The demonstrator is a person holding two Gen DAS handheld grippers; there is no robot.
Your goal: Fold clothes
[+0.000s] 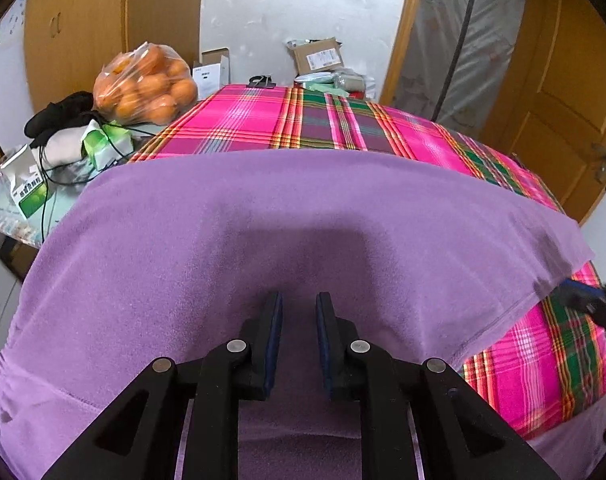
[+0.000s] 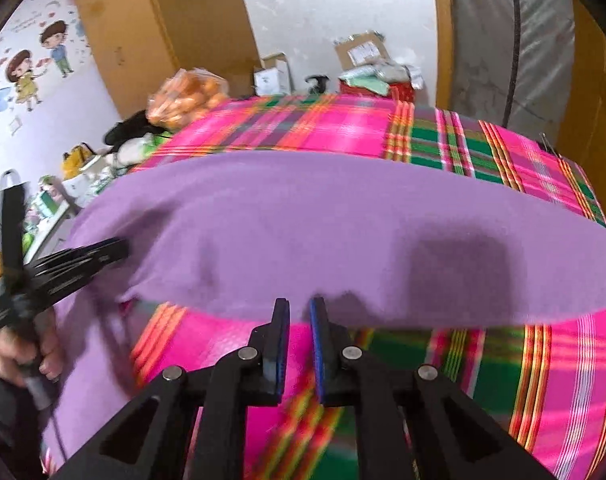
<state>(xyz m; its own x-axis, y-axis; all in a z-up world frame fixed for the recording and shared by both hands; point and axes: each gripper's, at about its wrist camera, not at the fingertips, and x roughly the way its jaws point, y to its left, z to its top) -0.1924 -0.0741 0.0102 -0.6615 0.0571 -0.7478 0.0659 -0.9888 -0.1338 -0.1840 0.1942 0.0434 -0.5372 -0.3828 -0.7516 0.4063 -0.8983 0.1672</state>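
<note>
A purple fleece garment [image 1: 263, 208] lies spread across a table covered with a pink, green and orange plaid cloth [image 1: 263, 120]. My left gripper [image 1: 299, 298] hovers low over the garment's near part, open, with nothing between its fingers. In the right wrist view the garment [image 2: 343, 220] runs as a wide band, and my right gripper [image 2: 299, 302] sits at its near hem, slightly open over the plaid cloth [image 2: 463, 352]. The left gripper [image 2: 117, 248] shows at the garment's left end, held by a hand [image 2: 11, 356]. The right gripper [image 1: 573, 288] touches the garment's right corner.
At the far left stand a bag of oranges [image 1: 147, 86], dark and white clothes [image 1: 59, 120], green cartons [image 1: 29, 192] and cables. Cardboard boxes [image 1: 319, 54] and packets sit past the table's far edge. Wooden cabinets and a door [image 1: 559, 112] surround the table.
</note>
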